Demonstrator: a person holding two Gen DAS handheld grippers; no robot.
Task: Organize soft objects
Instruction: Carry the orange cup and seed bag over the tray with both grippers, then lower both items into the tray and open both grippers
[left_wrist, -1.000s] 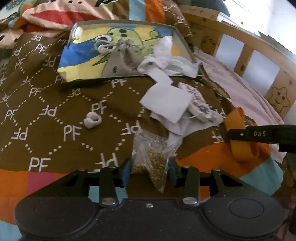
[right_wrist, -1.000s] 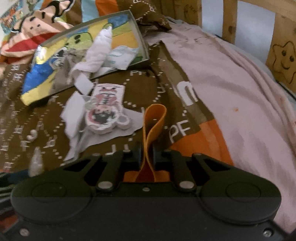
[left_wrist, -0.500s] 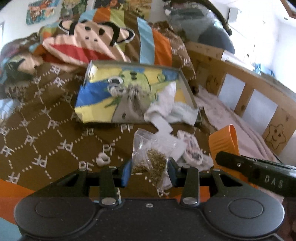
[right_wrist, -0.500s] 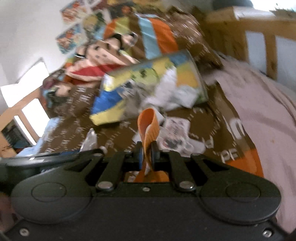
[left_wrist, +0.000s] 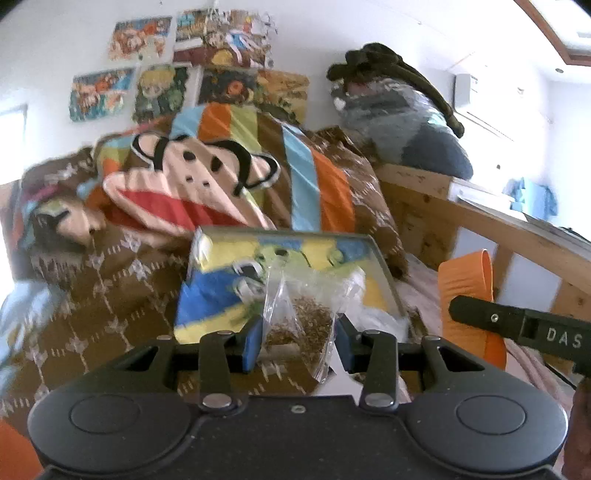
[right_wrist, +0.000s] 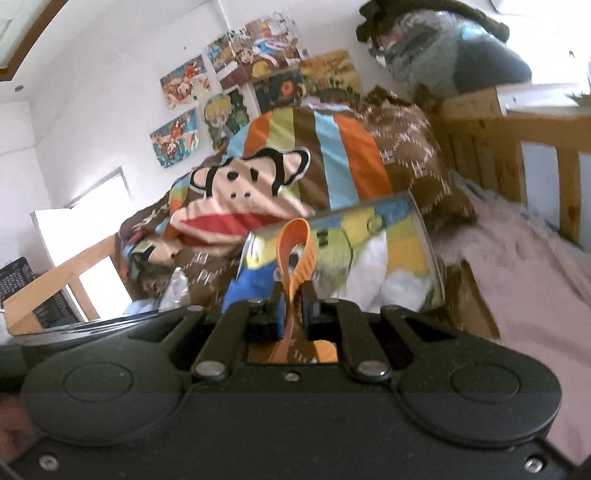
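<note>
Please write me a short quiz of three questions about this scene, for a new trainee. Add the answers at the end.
1. True or false: the left gripper holds a clear bag of dried bits.
2. Multiple choice: what is clamped in the right gripper? A) a white cloth B) an orange strap C) a poster
3. Fill in the missing word: the colourful shallow box lies on the brown ____ of the bed.

Key
1. True; its blue pads press the bag from both sides.
2. B; the strap stands up as a loop between the closed fingers.
3. Blanket.
</note>
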